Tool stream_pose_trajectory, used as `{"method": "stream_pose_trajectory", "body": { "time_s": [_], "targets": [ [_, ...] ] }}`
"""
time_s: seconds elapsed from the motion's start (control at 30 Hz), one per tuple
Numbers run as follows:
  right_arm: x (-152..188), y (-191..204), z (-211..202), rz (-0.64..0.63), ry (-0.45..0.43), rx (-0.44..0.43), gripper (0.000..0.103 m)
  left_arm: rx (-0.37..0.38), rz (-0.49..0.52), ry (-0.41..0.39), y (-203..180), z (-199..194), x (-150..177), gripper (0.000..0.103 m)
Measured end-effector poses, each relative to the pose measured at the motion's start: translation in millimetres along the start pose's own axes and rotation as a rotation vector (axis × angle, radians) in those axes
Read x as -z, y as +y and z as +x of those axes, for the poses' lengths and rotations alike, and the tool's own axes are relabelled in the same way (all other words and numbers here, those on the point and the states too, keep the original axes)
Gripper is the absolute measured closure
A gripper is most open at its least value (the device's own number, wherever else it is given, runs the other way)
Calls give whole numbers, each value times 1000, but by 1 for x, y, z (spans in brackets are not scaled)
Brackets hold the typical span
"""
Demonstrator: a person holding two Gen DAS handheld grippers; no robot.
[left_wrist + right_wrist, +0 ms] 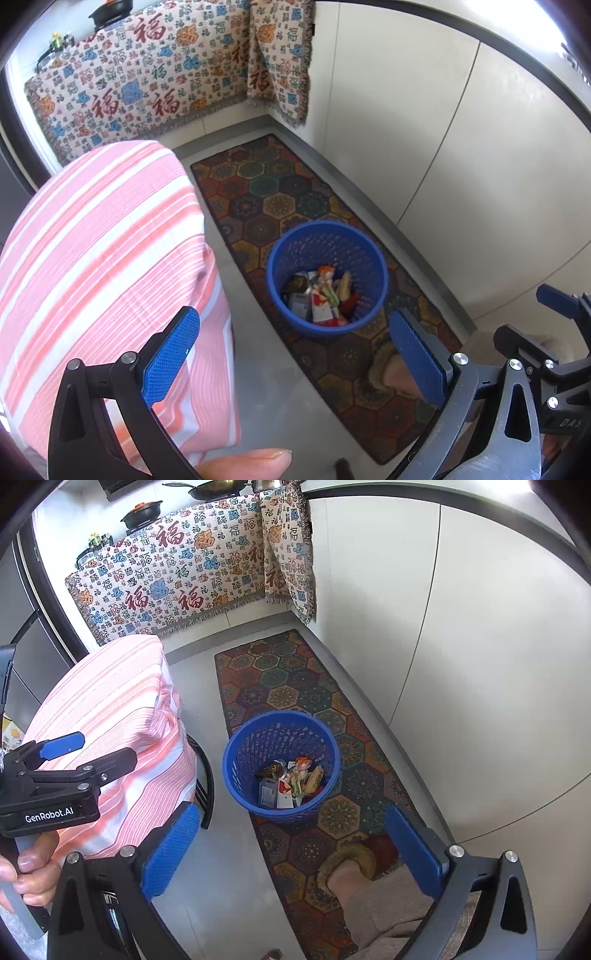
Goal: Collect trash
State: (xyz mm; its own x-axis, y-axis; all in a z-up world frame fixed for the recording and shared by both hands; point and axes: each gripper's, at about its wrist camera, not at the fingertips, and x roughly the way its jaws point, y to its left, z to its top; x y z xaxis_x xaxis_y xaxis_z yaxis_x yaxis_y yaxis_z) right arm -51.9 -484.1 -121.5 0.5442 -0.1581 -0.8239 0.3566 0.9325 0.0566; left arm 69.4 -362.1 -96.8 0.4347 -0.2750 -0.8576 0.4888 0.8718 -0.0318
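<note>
The blue basket (280, 764) stands on the patterned rug (295, 672), near its right edge, with wrappers (295, 782) piled inside. Both the left gripper (295, 354) and right gripper (291, 849) hang above it spread wide, holding nothing. The dropping looks done (no loose trash shows on the floor), so next comes searching elsewhere.

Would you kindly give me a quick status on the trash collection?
Both tools open, empty: left tool, right tool. Blue basket upright on rug, wrappers inside. Striped-cloth table left of basket; nothing blocking.
</note>
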Motion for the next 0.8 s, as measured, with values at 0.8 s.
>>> {"method": "stream_pose_trajectory", "body": {
  "time_s": [0.8],
  "targets": [
    [4,0,-1,10,-2,-2,0,-1,25,9,-9,2,0,1]
  ]
}}
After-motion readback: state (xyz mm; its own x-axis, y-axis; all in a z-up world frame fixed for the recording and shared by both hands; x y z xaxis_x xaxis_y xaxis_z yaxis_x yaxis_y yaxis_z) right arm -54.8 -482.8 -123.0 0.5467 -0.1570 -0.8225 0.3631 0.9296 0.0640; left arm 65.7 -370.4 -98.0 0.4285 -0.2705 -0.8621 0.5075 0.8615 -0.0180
